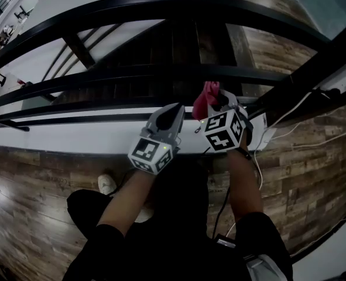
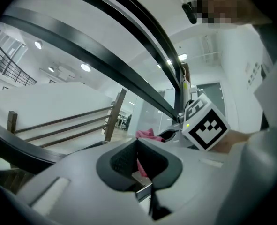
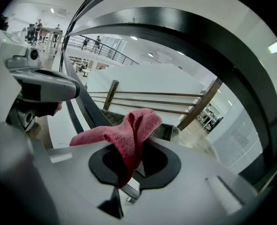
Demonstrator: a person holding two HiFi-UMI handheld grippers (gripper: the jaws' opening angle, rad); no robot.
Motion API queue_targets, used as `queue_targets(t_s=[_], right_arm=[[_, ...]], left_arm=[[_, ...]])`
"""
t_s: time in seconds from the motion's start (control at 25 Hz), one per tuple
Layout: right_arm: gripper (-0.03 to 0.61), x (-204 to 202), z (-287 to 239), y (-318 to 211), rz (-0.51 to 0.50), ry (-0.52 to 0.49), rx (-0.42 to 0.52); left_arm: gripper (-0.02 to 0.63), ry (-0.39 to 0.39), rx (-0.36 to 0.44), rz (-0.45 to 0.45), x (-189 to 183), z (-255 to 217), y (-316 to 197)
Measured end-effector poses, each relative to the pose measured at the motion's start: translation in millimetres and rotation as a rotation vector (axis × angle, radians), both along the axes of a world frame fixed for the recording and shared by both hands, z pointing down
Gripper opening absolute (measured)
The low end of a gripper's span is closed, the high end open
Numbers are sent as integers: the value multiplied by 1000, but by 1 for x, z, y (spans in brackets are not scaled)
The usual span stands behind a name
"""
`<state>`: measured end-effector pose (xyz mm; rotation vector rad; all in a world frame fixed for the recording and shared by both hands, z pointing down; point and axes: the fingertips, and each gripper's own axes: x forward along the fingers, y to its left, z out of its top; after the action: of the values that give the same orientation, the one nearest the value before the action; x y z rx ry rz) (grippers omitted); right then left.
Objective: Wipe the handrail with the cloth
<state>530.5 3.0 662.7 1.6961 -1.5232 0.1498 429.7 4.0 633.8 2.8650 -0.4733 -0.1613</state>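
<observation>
Pink woven cloth (image 1: 206, 98) is clamped in the right tongs (image 1: 218, 106). In the right gripper view we see it bunched between the two jaws, with one fold standing above them and one flap lying over the left side of the tong body.

The left tongs (image 1: 174, 111) sit just beside the right tongs, and both point toward the railing. In the left gripper view we read its jaws as pressed together, with a thin strip of pink fabric in the slit between them.

The black handrail (image 1: 132, 7) runs above and beyond both tongs, and the cloth is well apart from it. Lower black rails (image 1: 161, 72) cross just behind the cloth; we cannot tell whether it touches them. A white ledge (image 1: 73, 136) lies under the rails, with a wood-pattern floor (image 1: 32, 174) nearer to us.
</observation>
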Motion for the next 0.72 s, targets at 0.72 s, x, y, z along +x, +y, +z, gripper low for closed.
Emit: queue_targets(t_s=[0.72], right_arm=[[46,72,0,37,160,66,-7]], left_arm=[[-2,-22,-19,170,59,14,37]])
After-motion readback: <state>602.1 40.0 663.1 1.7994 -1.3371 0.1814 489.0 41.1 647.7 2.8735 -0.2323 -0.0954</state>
